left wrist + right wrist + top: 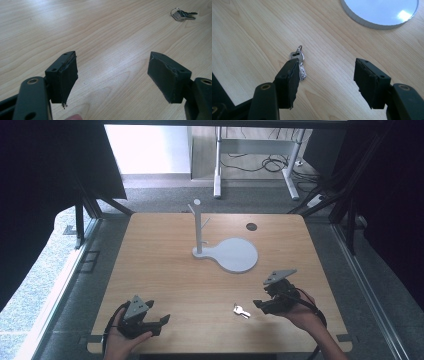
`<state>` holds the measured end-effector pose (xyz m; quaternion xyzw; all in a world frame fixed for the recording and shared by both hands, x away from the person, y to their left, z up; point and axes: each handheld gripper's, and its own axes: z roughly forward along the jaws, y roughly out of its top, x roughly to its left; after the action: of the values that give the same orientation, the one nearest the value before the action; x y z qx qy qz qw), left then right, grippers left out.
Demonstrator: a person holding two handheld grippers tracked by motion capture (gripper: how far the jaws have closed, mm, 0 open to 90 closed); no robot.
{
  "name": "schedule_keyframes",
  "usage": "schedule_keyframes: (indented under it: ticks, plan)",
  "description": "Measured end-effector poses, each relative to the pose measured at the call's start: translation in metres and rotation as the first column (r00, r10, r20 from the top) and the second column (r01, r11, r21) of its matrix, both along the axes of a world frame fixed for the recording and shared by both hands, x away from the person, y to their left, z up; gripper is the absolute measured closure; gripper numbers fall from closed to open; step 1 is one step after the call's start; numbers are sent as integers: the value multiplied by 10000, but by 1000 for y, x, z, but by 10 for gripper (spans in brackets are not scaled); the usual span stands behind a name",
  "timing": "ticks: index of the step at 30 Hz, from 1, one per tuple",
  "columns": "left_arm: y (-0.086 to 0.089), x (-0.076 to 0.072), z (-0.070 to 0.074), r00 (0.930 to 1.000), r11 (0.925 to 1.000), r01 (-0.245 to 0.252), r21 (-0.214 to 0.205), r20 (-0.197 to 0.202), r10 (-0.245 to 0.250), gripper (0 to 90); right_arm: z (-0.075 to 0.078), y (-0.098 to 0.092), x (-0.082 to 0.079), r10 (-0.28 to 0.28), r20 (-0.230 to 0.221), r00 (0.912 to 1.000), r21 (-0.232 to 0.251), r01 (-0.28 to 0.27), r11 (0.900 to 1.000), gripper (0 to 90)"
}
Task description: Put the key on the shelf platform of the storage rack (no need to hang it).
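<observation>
Tabletop (175,280): keys (241,310) beside right tool (258,304)

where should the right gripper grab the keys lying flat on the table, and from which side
Probably by the heads, at the ring end. The keys lie flat on the table, so come down from above, jaws straddling the heads across their width. The right gripper is open, but the keys sit at its left jaw, not centred; shift it toward them first.

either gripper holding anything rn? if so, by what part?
Nothing is held. The left gripper is open over bare table. The right gripper is open too; the keys lie on the wood beside its left jaw, not between the jaws.
</observation>
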<state>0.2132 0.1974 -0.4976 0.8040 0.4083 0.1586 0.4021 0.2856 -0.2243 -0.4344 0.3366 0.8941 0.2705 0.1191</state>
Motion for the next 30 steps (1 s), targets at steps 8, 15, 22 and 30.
schedule_keyframes:
  ticks: [8,15,22,30]
  plan:
    - [-1,-1,1,10000,10000,24,-43,16,-24,242,-6,15,3,262,-419,9988,-489,-282,9984,382]
    - [1,-2,4,9999,10000,-9,-92,111,10,243,-14,32,4,583,-672,9960,-942,-645,9935,388]
    - [3,-2,5,9999,9999,-52,-109,119,53,243,-25,46,6,844,-1012,9913,-1166,-961,9885,402]
    - [2,-3,5,9999,9999,2,-119,125,-1,242,-43,62,10,1083,-1430,9838,-1631,-1314,9778,410]
